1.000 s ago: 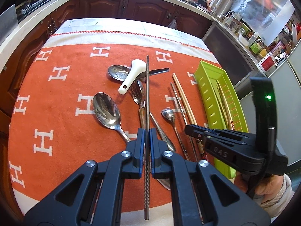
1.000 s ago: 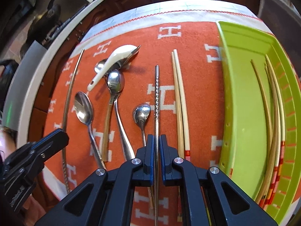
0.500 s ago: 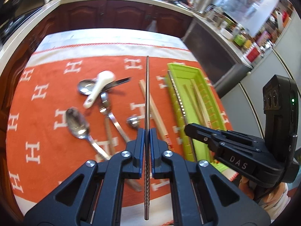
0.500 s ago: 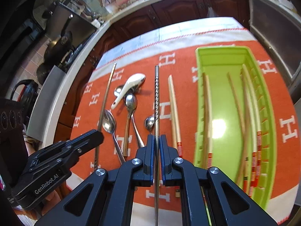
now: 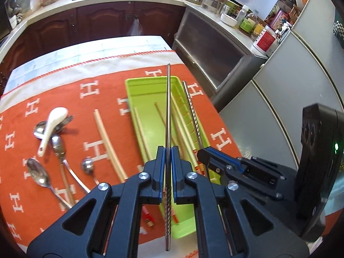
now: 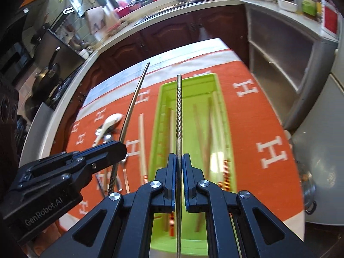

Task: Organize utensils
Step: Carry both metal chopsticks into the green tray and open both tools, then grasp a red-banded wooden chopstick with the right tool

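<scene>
My left gripper (image 5: pixel 168 151) is shut on a smooth metal chopstick (image 5: pixel 168 107), held in the air over the green tray (image 5: pixel 148 107). My right gripper (image 6: pixel 178 158) is shut on a twisted metal chopstick (image 6: pixel 178 111) above the same green tray (image 6: pixel 164 103). Each gripper shows in the other's view: the right gripper (image 5: pixel 201 153) beside the tray's right wall, the left gripper (image 6: pixel 122 148) over the cloth left of it. Several wooden chopsticks (image 6: pixel 216 118) lie in the tray. A white ceramic spoon (image 5: pixel 51 122), metal spoons (image 5: pixel 38 172) and a pair of wooden chopsticks (image 5: pixel 105 137) lie on the cloth.
The orange cloth (image 5: pixel 64 99) with white H marks covers the table. Dark wood cabinets (image 5: pixel 103 21) and a counter with a sink stand behind it. A grey cabinet (image 5: pixel 215 49) and a grey appliance (image 5: pixel 290 99) stand close past the table's right edge.
Both grippers have moved to the right and risen, from above the spoons to above the green tray. Each keeps its metal chopstick clamped.
</scene>
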Available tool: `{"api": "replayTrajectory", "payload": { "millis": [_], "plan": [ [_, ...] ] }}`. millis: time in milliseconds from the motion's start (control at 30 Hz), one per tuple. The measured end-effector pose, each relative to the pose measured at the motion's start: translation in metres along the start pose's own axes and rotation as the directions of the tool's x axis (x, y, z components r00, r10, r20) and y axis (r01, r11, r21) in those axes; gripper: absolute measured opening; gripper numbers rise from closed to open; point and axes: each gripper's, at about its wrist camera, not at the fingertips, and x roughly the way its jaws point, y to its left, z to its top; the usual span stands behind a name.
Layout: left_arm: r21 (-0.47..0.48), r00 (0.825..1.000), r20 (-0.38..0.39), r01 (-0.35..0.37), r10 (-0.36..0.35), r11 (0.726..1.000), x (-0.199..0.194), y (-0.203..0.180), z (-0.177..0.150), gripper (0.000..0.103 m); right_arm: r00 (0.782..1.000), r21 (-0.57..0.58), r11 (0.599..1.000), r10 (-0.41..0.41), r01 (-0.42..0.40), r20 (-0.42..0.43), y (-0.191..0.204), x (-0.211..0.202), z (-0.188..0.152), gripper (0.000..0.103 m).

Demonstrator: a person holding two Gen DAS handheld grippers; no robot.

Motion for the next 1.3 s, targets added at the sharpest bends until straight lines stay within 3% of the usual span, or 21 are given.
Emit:
{"api": "replayTrajectory", "payload": {
  "millis": [333, 500, 800, 867, 967, 1000, 1300],
  "plan": [
    [0.000, 0.998, -0.058, -0.033, 0.033, 0.999, 0.031, -0.001, 0.000, 0.004, 0.999, -0.001, 0.999, -0.050, 0.050, -0.020, -0.023, 0.010, -0.002, 0.007],
    [-0.005, 0.996, -0.069, -0.065, 0.064, 0.998, 0.031, 0.007, -0.006, 0.004, 0.998, 0.007, 0.999, -0.049, 0.049, -0.026, -0.020, 0.020, -0.005, 0.011],
    [-0.005, 0.993, -0.052, -0.107, 0.107, 0.994, 0.014, 0.022, -0.018, 0.006, 0.998, 0.005, 0.999, -0.049, 0.049, -0.032, -0.012, 0.019, -0.009, 0.012],
    [-0.004, 0.992, -0.043, -0.116, 0.115, 0.993, 0.009, 0.027, -0.023, 0.012, 0.998, 0.002, 0.999, -0.046, 0.047, -0.039, -0.009, 0.019, -0.011, 0.012],
    [-0.012, 0.990, -0.023, -0.137, 0.137, 0.990, 0.000, 0.036, -0.029, 0.037, 0.998, -0.013, 0.999, -0.048, 0.048, -0.045, -0.002, 0.021, -0.014, 0.012],
    [-0.016, 0.990, -0.013, -0.143, 0.143, 0.990, -0.003, 0.039, -0.030, 0.041, 0.998, -0.016, 0.999, -0.047, 0.046, -0.048, 0.001, 0.022, -0.016, 0.012],
    [-0.054, 0.972, 0.057, -0.225, 0.228, 0.973, -0.036, 0.072, -0.045, 0.042, 0.997, -0.069, 0.997, -0.034, 0.029, -0.075, 0.026, 0.031, -0.022, 0.012]
  ]
}}
